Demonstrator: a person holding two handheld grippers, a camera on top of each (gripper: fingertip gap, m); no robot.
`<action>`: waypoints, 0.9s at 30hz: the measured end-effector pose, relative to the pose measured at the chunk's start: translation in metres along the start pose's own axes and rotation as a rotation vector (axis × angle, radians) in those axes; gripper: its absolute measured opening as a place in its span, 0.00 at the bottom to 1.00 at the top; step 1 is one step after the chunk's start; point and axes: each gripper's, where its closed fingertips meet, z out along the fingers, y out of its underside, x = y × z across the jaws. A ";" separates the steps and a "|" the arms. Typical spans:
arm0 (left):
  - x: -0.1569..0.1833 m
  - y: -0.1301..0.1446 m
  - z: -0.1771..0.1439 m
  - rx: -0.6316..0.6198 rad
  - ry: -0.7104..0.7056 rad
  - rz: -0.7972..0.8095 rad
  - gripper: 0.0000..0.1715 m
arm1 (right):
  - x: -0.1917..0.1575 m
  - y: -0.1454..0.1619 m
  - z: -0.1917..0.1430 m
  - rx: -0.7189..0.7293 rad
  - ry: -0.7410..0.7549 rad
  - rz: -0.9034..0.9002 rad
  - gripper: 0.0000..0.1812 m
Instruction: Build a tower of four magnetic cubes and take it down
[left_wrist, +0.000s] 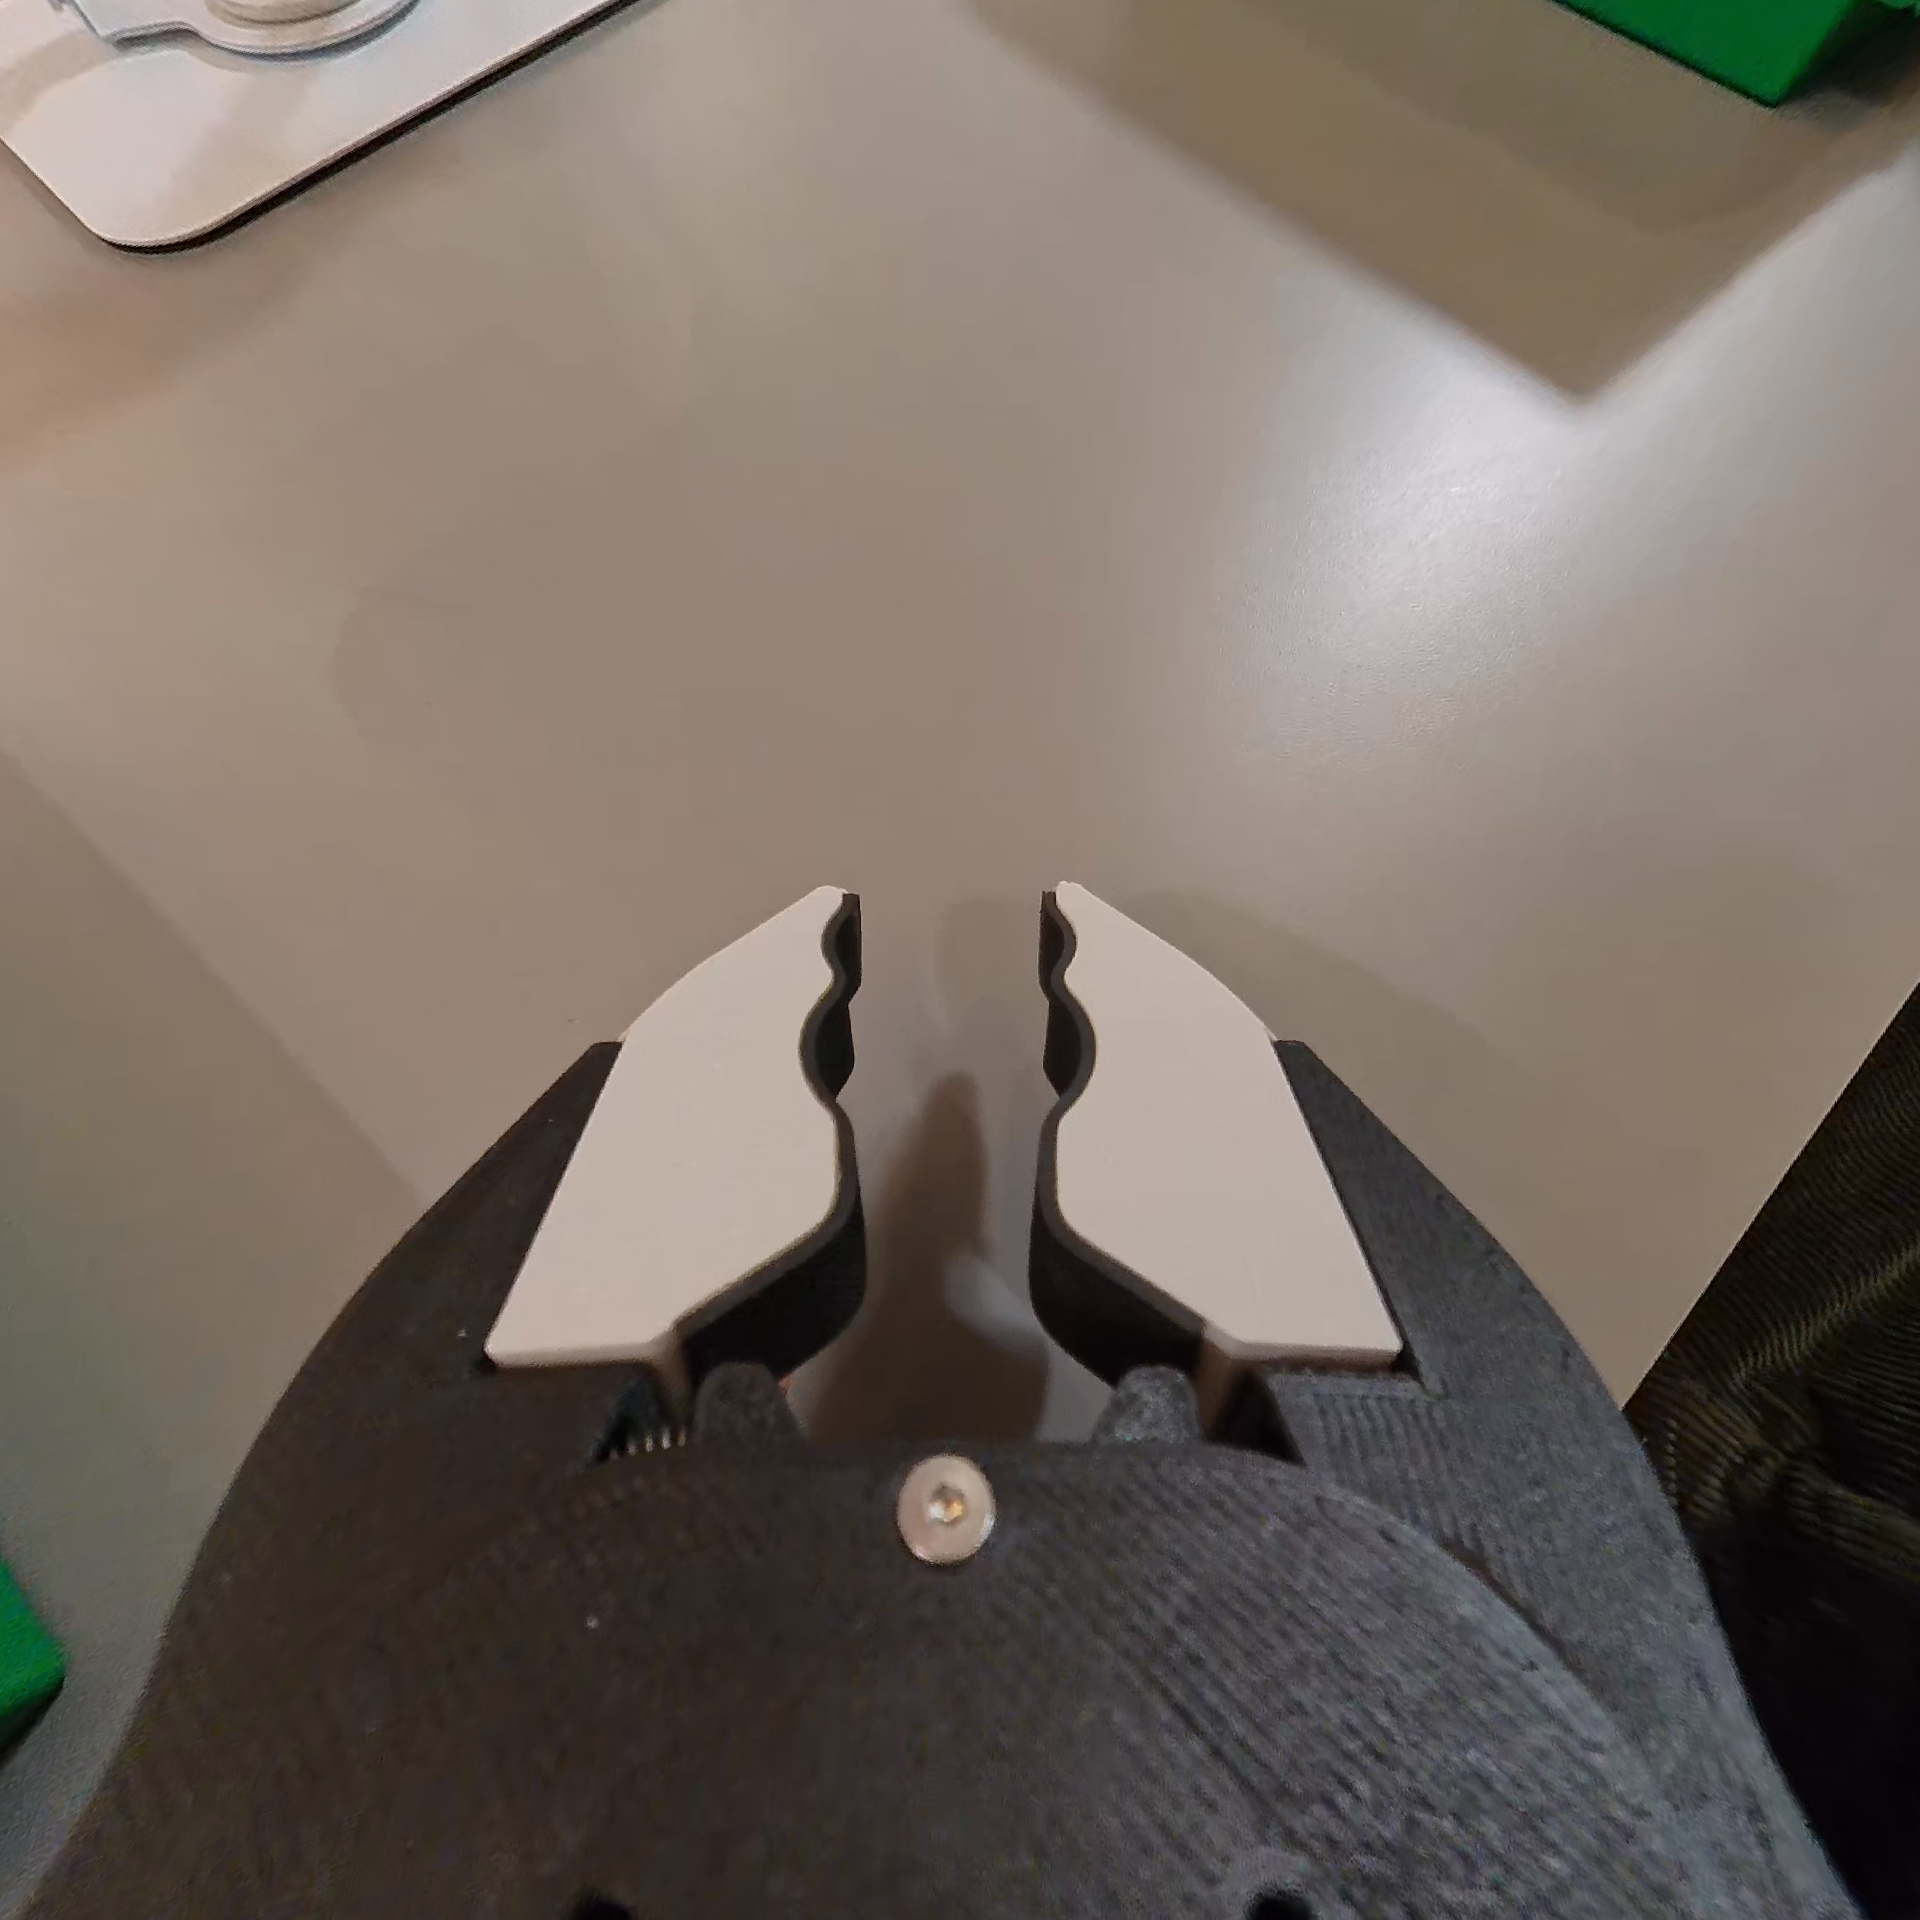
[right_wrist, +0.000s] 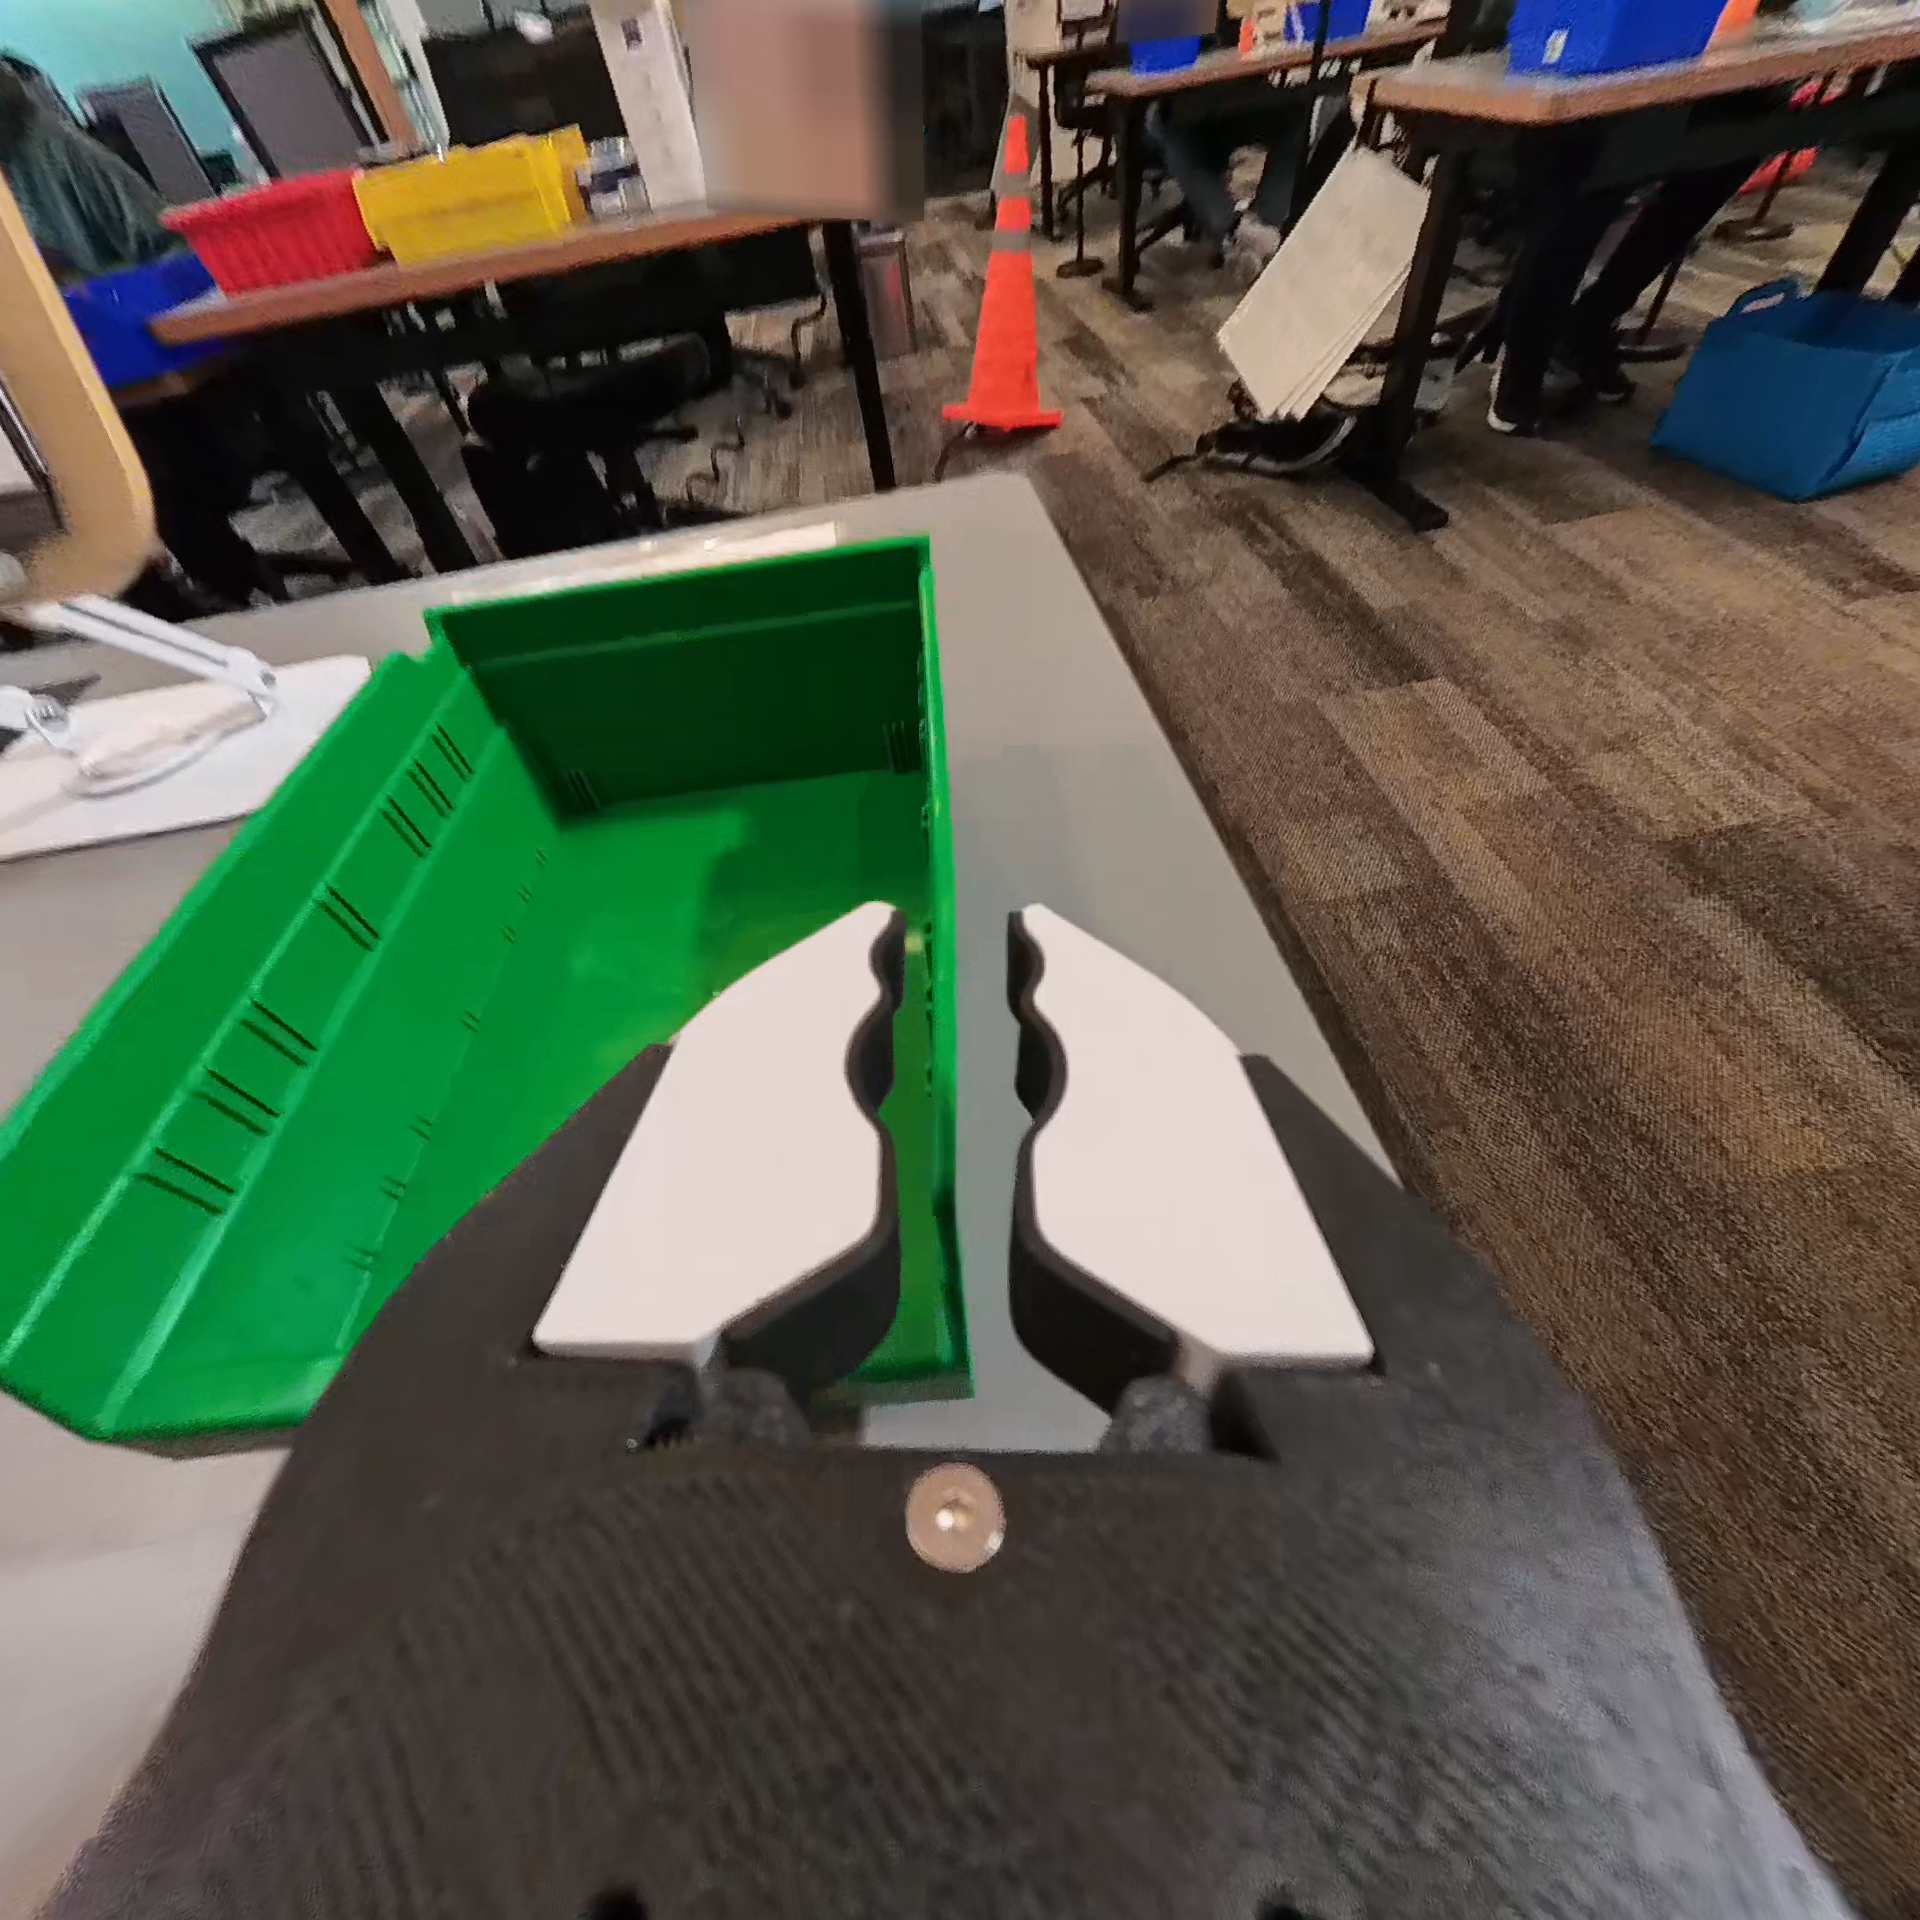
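The left tool (left_wrist: 948, 914) hangs over the grey bench (left_wrist: 935, 468). Its two fingers are a little way apart and hold nothing. Bare bench lies under and ahead of it. Far off at the top left is a flat white pad (left_wrist: 208, 135) with something round and clear on it. A bit of green bin (left_wrist: 1725, 42) shows at the top right, and another green bit (left_wrist: 21, 1673) peeks in at the lower left edge.

The right tool (right_wrist: 954, 920) is also a little way open and empty. It sits right above the right wall of a long green bin (right_wrist: 312, 1039), with one finger over the inside of the bin and one over the bench (right_wrist: 1039, 727) beside it. I cannot tell if it touches the wall. The bin looks empty. Left of the bin lies a white pad (right_wrist: 156, 748) with a white stand on it.

Past the bench edge is brown carpet (right_wrist: 1558, 935). An orange cone (right_wrist: 1006, 291) stands on it. Farther back are other tables with red (right_wrist: 270, 229), yellow (right_wrist: 468, 197) and blue (right_wrist: 1600, 31) bins, and a blue bag (right_wrist: 1797, 395) on the floor.
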 end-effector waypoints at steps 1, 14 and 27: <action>0.000 0.000 0.000 0.000 0.000 0.001 0.19 | -0.001 -0.008 -0.004 0.026 -0.003 0.013 0.11; -0.003 -0.004 -0.003 0.025 -0.021 -0.002 0.19 | -0.147 -0.137 -0.072 0.441 -0.303 -0.057 0.22; -0.009 -0.010 -0.010 0.076 -0.046 -0.014 0.19 | -0.410 0.026 -0.035 0.130 -0.718 -0.135 0.29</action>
